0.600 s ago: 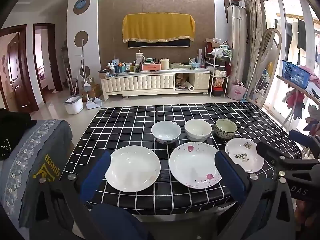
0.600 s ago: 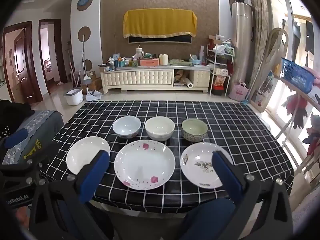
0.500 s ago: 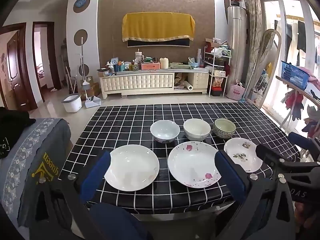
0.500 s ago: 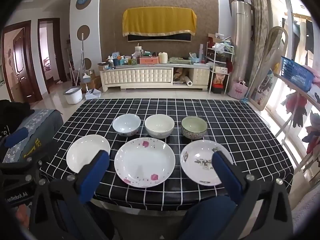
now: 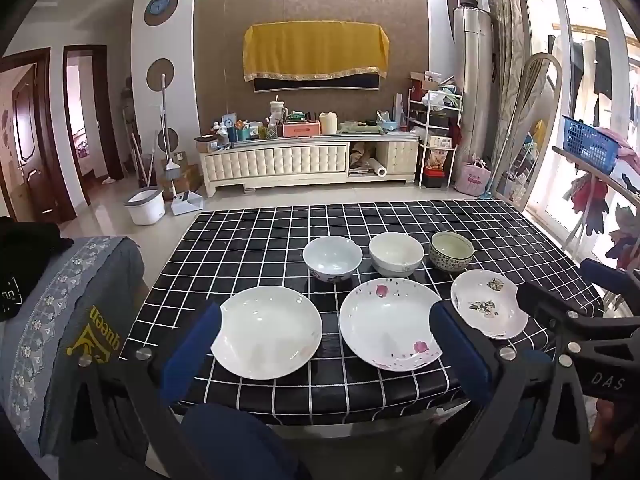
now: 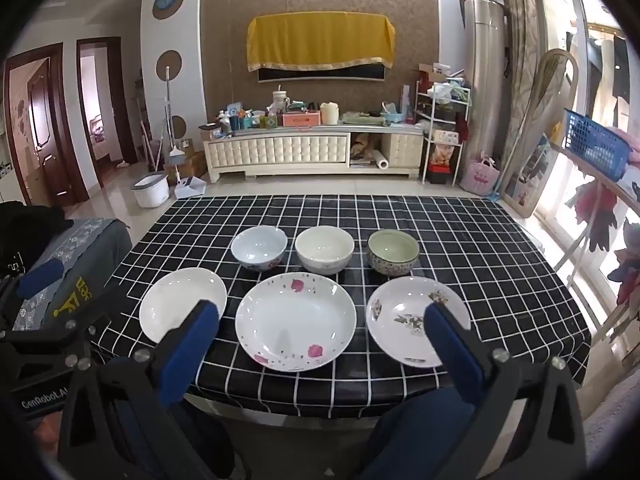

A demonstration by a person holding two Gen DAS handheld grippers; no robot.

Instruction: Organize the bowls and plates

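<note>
We are holding both tongs wide apart and empty over the near edge of the checked tabletop (image 6: pixel 460 240).
Left tongs (image 5: pixel 324 344) and right tongs (image 6: pixel 320 336) are hovering before three plates: plain white plate (image 5: pixel 267 332), rose-petal plate (image 6: pixel 295 322), sprig-patterned plate (image 6: pixel 412 320). Behind them are sitting a pale blue bowl (image 6: pixel 259 247), a cream bowl (image 6: pixel 325 249) and a green patterned bowl (image 6: pixel 393 252).

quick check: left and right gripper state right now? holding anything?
Left gripper: open wide, holding nothing, short of the plain white plate.
Right gripper: open wide, holding nothing, short of the pink-flowered plate.
</note>
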